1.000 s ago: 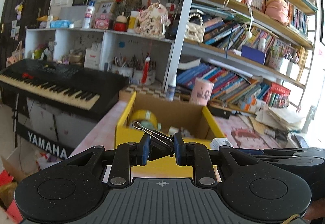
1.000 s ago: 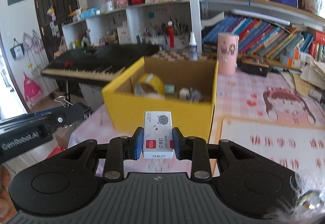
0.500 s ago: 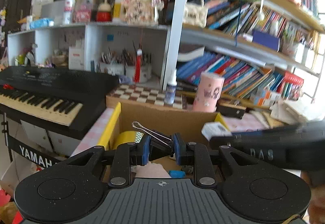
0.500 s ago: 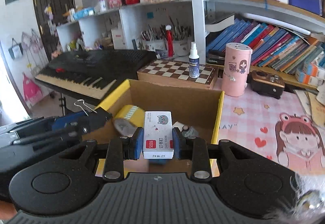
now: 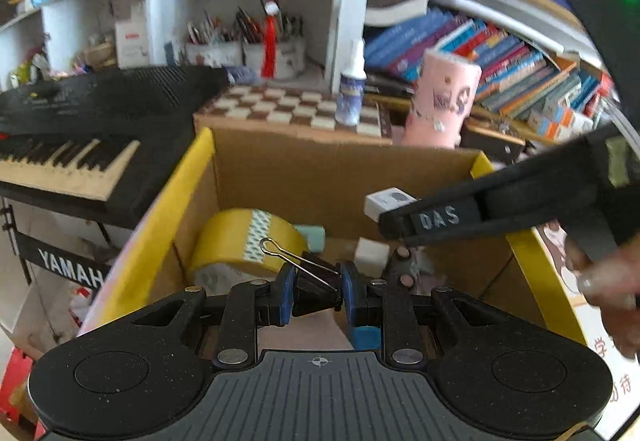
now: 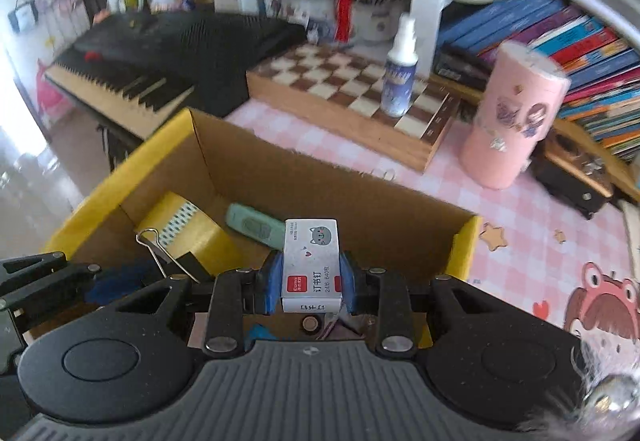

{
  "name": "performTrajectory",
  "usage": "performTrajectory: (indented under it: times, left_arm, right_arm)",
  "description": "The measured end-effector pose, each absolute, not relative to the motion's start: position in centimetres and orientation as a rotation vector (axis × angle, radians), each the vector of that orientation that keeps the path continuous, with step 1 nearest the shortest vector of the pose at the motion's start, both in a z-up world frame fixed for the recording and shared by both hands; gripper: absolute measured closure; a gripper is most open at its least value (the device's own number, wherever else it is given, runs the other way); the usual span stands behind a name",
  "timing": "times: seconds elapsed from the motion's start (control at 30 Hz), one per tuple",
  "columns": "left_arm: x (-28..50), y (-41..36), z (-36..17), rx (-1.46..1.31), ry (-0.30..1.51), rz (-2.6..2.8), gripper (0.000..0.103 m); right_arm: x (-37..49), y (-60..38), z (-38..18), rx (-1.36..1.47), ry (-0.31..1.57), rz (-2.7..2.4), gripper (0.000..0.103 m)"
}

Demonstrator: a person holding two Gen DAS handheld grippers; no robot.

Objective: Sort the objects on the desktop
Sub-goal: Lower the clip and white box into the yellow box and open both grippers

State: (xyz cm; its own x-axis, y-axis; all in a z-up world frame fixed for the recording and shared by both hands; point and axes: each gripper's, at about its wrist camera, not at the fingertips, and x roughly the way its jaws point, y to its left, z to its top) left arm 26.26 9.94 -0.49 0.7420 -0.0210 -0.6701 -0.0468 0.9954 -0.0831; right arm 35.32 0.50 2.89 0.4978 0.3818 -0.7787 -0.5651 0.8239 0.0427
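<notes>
Over box [image 6: 464, 245], grippers clamp clip [image 5: 316, 287], staples [image 6: 311, 265]

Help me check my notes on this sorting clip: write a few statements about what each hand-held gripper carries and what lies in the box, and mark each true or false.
1. The left hand-held gripper is shut on a black metal binder clip. True.
2. The right hand-held gripper is empty. False: it is shut on a small white box of staples with a grey cat face.
3. A yellow roll of tape lies inside the yellow-rimmed cardboard box. True.
4. The white spray bottle stands inside the cardboard box. False: it stands on the brown-and-cream chessboard behind it.
5. The pink cylindrical tin lies on its side. False: it stands upright.
</notes>
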Motion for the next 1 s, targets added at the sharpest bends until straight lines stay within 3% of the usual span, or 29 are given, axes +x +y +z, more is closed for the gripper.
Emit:
performTrajectory:
  times: [0.37, 0.57, 1.0]
  left_arm:
    - [26.6, 9.7, -1.4, -0.096, 0.765, -0.006, 0.076]
    - [25.0, 9.5, 0.4, -0.094, 0.685, -0.018, 0.065]
    - [15.5, 9.9, 7.0, -0.101, 0.394, 0.019, 0.037]
  right_arm:
    - [37.5, 1.3, 0.9, -0.321, 0.955, 0.600, 0.075]
    - [36.7, 0.0, 2.0, -0.236, 0.921, 0.589, 0.067]
    - [27.2, -6.6, 9.1, 0.005, 0.610, 0.478, 0.066]
